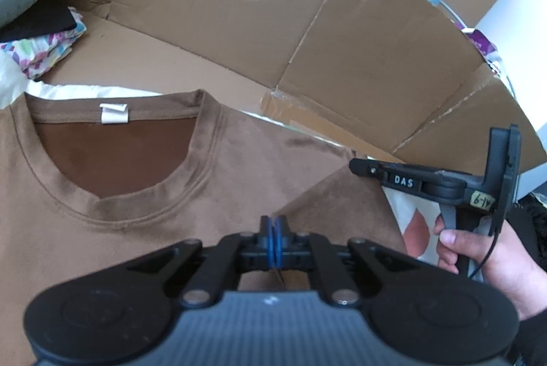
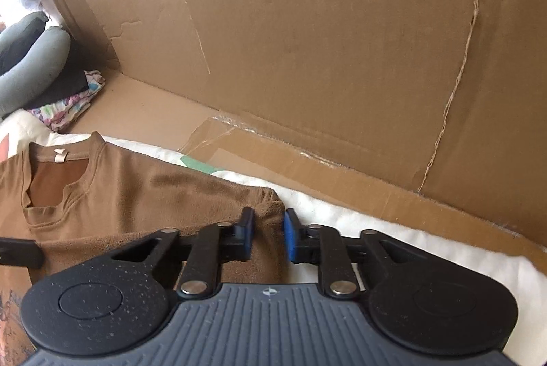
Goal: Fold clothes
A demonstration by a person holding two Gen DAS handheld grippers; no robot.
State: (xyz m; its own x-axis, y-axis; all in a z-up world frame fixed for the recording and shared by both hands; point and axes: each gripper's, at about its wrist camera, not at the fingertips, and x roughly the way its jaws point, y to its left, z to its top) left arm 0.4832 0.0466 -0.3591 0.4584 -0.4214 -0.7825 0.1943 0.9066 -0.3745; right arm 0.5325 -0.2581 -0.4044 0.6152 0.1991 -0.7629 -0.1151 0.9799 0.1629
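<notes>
Nearest the left wrist camera, the left gripper [image 1: 274,226] has its blue pads pressed together, and a thin edge of the brown short-sleeved cotton T-shirt [image 1: 136,229] seems to be nipped between them, though the pads hide whether cloth is truly caught. The right gripper [image 2: 269,231] stands spread, its jaws on either side of the shirt's sleeve end at the near right of the white printed bed sheet [image 2: 376,229], not yet closed on it. The shirt lies front up across the sheet, collar and white neck label [image 1: 114,113] toward the cardboard, with one side apparently turned inward along a diagonal crease; that would fit either a fold under way or merely a rumpled spread. The risk, as I judge it, is that a shallow pinch by the left gripper slips out when lifted, or that the right gripper catches the sheet along with the sleeve and drags it. Further off, a folded pile of dark and multicoloured patterned clothes [image 1: 44,41] sits at the far left corner, and the brown corrugated cardboard wall [image 2: 307,41] rises behind.
</notes>
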